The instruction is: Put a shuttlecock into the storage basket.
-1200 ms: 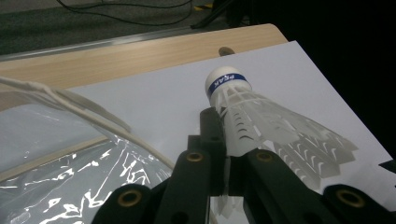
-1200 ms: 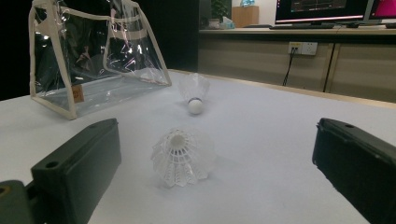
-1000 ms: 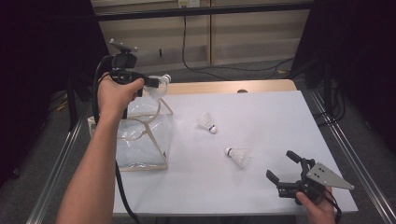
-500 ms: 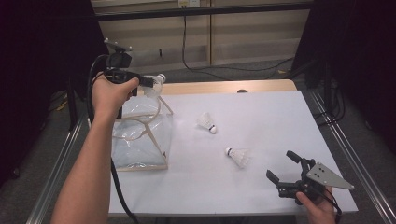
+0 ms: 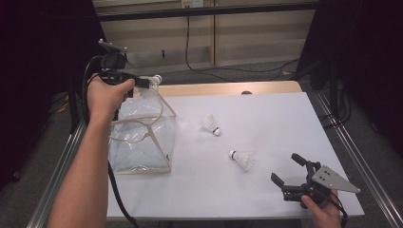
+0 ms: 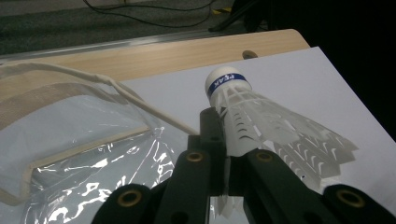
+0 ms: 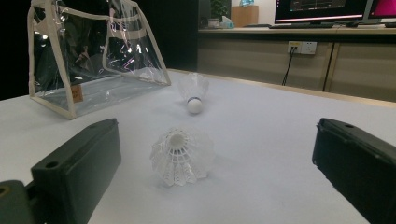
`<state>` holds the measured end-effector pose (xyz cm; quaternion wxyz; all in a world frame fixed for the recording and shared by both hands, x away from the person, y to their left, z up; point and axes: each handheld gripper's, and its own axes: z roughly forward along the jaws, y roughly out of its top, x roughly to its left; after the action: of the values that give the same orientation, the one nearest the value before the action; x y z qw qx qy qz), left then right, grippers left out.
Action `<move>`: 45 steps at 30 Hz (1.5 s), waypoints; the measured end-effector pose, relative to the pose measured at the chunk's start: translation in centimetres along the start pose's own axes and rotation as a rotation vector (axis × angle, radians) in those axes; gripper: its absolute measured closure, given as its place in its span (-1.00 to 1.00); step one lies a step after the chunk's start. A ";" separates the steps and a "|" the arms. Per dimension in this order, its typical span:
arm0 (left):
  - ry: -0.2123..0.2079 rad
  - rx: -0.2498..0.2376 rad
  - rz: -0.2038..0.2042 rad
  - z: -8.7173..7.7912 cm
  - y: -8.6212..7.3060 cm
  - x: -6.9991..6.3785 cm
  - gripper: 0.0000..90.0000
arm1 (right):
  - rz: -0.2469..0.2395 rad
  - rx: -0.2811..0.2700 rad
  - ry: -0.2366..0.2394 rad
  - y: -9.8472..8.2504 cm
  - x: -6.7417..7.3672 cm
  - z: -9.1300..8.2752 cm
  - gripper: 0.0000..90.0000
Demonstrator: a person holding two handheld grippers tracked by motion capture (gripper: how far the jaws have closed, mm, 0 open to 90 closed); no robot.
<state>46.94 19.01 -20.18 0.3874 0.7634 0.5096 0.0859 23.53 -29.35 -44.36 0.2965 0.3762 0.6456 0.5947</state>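
Presently on the white bench: one clear plastic bag with cream fabric trim and a cord handle, standing at the left side with its mouth upward. Two loose shuttlecocks lie well apart from it, the far shuttlecock mid-bench and the near shuttlecock just ahead of the right gripper, whose jaws stand wide and hold nothing. The left gripper is raised over the bag's far edge, jaws clamped on the held shuttlecock at its lower skirt. Item: white moulded lattice skirt, flared; rounded white cap with a blue band, pointing away beyond the jaw tips.
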 end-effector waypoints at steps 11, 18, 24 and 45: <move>0.026 0.002 -0.008 -0.2 -0.2 0.9 1.00 | -0.001 0.000 -0.002 0.0 0.0 0.0 -0.98; 0.041 -0.003 -0.017 -0.4 -0.3 1.3 1.00 | -0.002 -0.001 -0.004 0.0 0.0 -0.1 -0.98; 0.066 -0.005 -0.028 -0.5 -0.5 1.8 1.00 | -0.002 -0.001 -0.004 0.0 0.0 -0.1 -0.98; 0.098 0.022 -0.043 0.3 -1.2 3.4 1.00 | -0.003 -0.001 -0.004 0.0 0.0 -0.1 -0.98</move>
<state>47.80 21.92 -22.08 0.3551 0.7514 0.5454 0.1092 23.49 -29.42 -44.34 0.2988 0.3762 0.6454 0.5938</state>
